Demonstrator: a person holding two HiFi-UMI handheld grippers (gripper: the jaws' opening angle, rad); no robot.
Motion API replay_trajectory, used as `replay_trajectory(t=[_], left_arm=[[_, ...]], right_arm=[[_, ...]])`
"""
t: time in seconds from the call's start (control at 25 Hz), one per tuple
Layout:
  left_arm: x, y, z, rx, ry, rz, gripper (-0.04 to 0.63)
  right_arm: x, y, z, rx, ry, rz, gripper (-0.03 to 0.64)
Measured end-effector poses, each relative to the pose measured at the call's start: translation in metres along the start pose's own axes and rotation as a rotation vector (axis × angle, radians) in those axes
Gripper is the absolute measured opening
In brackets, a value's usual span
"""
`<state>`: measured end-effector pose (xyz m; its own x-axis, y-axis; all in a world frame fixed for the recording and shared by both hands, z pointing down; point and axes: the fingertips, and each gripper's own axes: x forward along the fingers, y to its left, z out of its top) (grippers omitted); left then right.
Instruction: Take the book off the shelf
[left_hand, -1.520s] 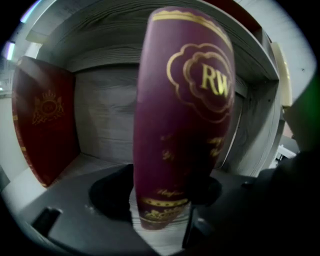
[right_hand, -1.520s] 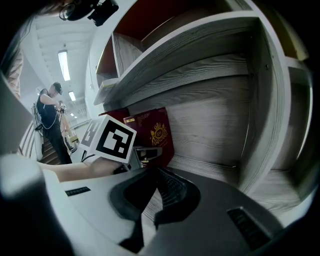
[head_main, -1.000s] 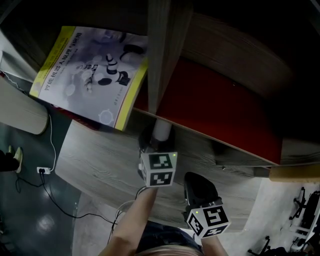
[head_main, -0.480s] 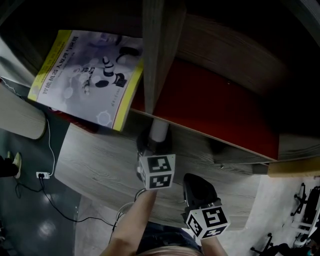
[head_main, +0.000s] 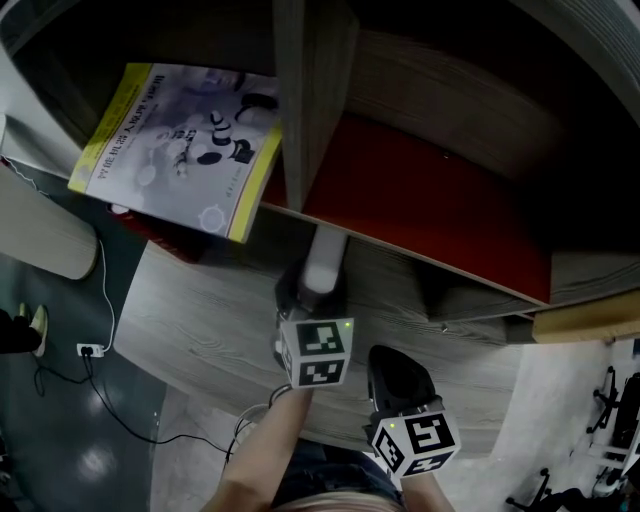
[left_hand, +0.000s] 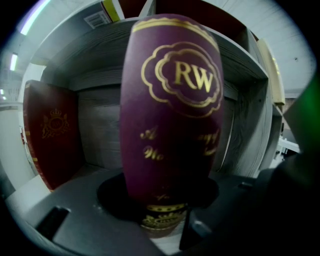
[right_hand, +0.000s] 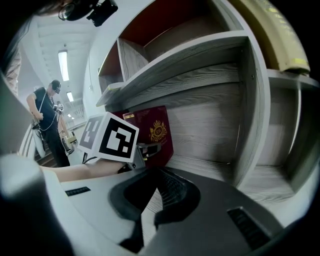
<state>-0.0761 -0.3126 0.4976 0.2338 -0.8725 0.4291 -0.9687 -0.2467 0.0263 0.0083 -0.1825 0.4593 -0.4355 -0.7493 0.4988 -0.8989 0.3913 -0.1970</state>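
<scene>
In the head view, the left gripper (head_main: 312, 300) reaches toward the front edge of the shelf (head_main: 440, 120), just below the foot of the shelf's upright divider (head_main: 312, 100). The pale top edge of the maroon book (head_main: 322, 262) shows between its jaws, just outside the shelf's front board. A yellow-edged book (head_main: 175, 145) lies flat on the shelf's top, at its left end. The right gripper (head_main: 398, 385) hangs well in front of the shelf, nearer the person than the left gripper.

In the left gripper view, the maroon book (left_hand: 170, 110) stands upright and very close, its gold "RW" spine facing the camera, in front of the shelf's open compartment. The left gripper (left_hand: 159, 202) has just been closing and its jaws, set wide, clasp the book's lower end. A second maroon book (left_hand: 50, 135) leans against the left wall inside the shelf.

In the right gripper view, the right gripper (right_hand: 152, 200) has its jaws drawn together with only a sliver of wood grain showing between them, holding nothing. At the shelf's lower opening sits the left gripper's marker cube (right_hand: 112, 136), with a crested maroon cover right behind it.
</scene>
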Motion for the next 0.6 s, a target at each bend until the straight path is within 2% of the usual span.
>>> replay_trajectory(t=[0.2,0.6], left_arm=[[-0.015,-0.004,-0.004,-0.011,0.013,0.004,0.225],[-0.056,-0.010,0.000,0.014,-0.004,0.014,0.225]], right_arm=[[-0.010,0.008,-0.001,-0.010,-0.017,0.022,0.008],[-0.039,0.015,-0.010,-0.017,-0.041,0.036,0.008]])
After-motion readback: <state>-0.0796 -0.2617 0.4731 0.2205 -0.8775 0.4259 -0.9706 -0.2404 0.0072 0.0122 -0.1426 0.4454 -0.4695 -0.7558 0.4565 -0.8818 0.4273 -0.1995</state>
